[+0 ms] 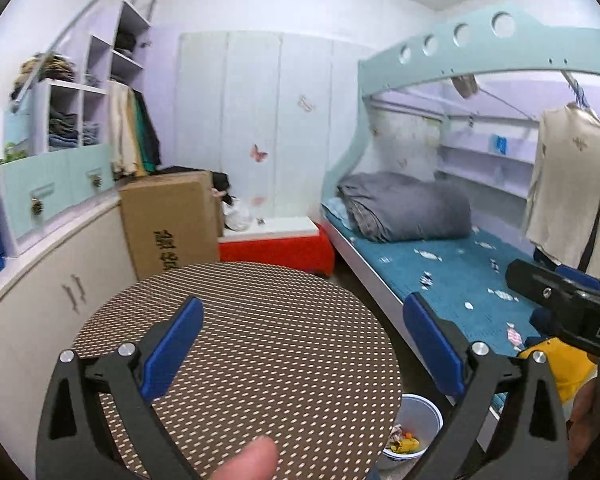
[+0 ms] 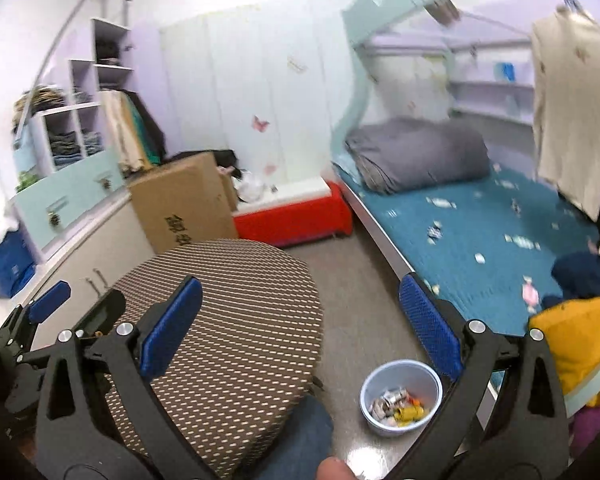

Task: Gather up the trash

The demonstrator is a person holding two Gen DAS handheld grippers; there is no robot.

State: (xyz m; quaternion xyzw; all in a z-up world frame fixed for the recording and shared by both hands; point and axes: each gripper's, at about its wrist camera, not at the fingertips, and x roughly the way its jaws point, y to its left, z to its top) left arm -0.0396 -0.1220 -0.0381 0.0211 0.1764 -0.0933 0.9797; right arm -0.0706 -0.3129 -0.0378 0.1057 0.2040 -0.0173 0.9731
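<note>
My left tongs (image 1: 304,346) stand wide open with nothing between the blue pads, and so do my right tongs (image 2: 300,330). Both hang over the near part of the room, pointing toward the wardrobe (image 1: 260,120).

The trash (image 2: 400,406) I can see lies in a small white bin (image 2: 402,396) on the floor. From the right tongs it sits low between the fingers, closer to the right finger. From the left tongs the bin (image 1: 414,426) is low and just inside the right finger, partly hidden behind the table's edge. Small wrappers (image 1: 428,256) also lie scattered on the blue bed (image 1: 440,280), ahead of and to the right of both tongs.

A round dotted table (image 1: 260,352) fills the space under and between the left tongs' fingers; for the right tongs it lies under the left finger and toward the middle. Its top is bare. My knee in blue jeans (image 2: 300,432) shows at the table's near edge, and a fingertip (image 1: 248,460) pokes in at the bottom of the left view.

Farther ahead stand a cardboard box (image 1: 168,224) and a red bench (image 1: 276,248). A grey folded quilt (image 1: 404,208) rests on the bed, a yellow garment (image 2: 576,344) lies at the right, and a cream shirt (image 1: 572,184) hangs above the bed.
</note>
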